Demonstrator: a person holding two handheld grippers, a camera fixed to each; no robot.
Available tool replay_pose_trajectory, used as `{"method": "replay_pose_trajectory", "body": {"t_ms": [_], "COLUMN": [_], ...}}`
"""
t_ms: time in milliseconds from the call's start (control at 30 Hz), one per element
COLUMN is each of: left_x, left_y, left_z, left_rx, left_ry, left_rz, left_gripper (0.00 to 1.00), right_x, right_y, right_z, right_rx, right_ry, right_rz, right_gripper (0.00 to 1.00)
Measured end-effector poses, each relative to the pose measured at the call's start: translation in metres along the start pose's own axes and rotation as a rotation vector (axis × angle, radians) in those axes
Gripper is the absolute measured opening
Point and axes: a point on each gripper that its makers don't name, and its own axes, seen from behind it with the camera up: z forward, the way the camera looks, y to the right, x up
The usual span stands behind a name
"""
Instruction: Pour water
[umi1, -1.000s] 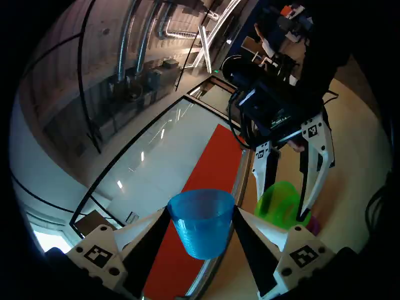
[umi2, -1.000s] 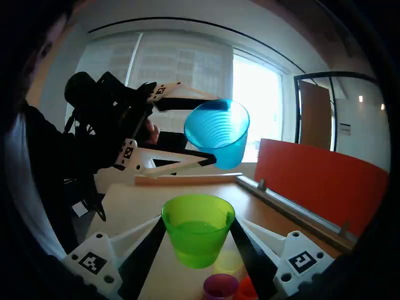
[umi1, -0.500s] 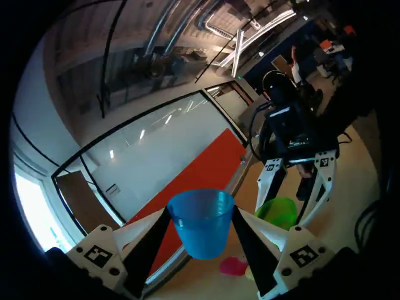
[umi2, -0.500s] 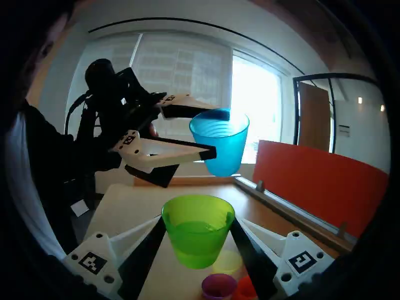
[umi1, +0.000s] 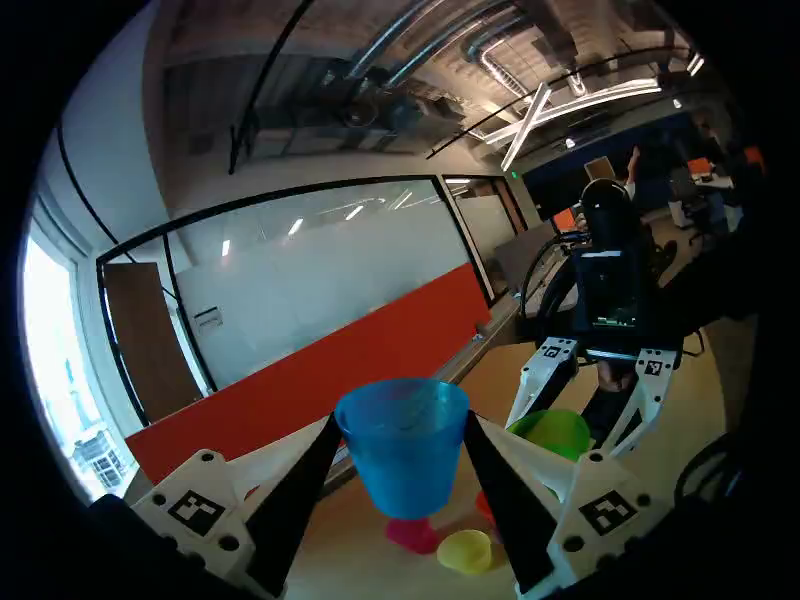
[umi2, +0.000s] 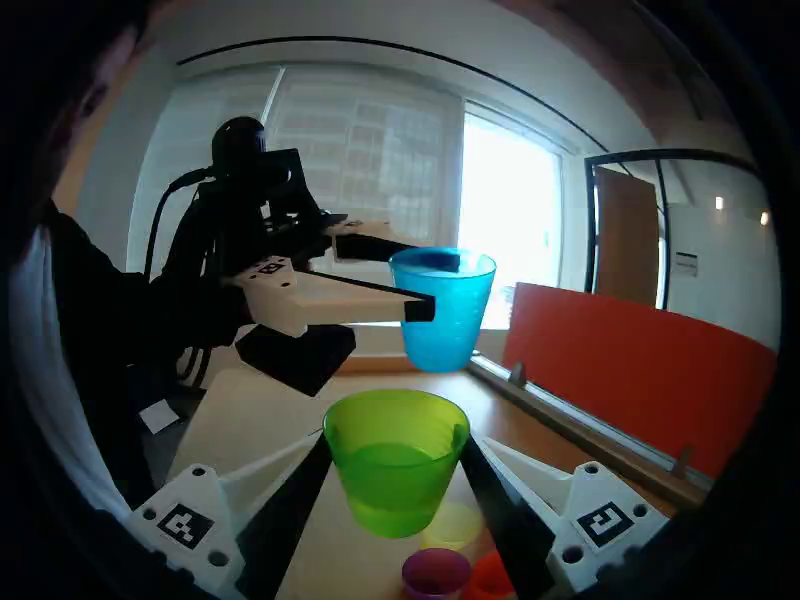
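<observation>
The left gripper (umi1: 400, 422) clamps the upright blue cup (umi1: 402, 465) in the air, on the far side of the green cup (umi2: 395, 470). The right gripper (umi2: 395, 440) clasps that cup above the table (umi2: 235, 420), part-filled with water. Any tilt or slackened squeeze would likely slop it over the small cups (umi2: 436, 575) below.

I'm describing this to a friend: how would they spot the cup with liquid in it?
Find the wooden table beside the red partition. Above it, the right gripper clamps a green cup. Its lime colour separates it from the higher blue cup.
</observation>
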Motion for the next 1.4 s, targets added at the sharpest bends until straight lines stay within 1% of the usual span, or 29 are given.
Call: {"method": "replay_pose_trajectory", "body": {"t_ms": [167,467,567,667,767,1000,1400], "left_x": [-0.007,-0.02,-0.026,-0.029,-0.029,-0.031,-0.042], "left_y": [-0.007,-0.009,-0.009,-0.008,-0.008,-0.007,-0.007], "left_z": [-0.001,-0.002,-0.003,-0.004,-0.005,-0.006,-0.008], "left_rx": [0.004,-0.004,-0.004,-0.006,-0.008,-0.017,-0.028], "left_ry": [-0.01,-0.033,-0.042,-0.047,-0.05,-0.06,-0.075], "left_rz": [-0.084,-0.242,-0.282,-0.31,-0.322,-0.308,-0.31], "left_gripper": [0.87,0.87,0.87,0.87,0.87,0.87,0.87], "right_x": [0.001,0.004,0.005,0.007,0.009,0.01,0.01], "right_y": [0.0,-0.002,-0.002,-0.003,-0.004,-0.005,-0.005], "right_z": [-0.001,-0.002,-0.003,-0.003,-0.003,-0.003,-0.006], "right_rx": [-0.002,-0.006,-0.007,-0.008,-0.006,-0.004,-0.001], "right_ry": [0.002,0.007,0.007,0.008,0.01,0.008,-0.012], "right_rz": [-0.003,-0.002,-0.005,-0.006,-0.004,0.001,0.022], "right_gripper": [0.91,0.91,0.91,0.9,0.91,0.91,0.91]}}
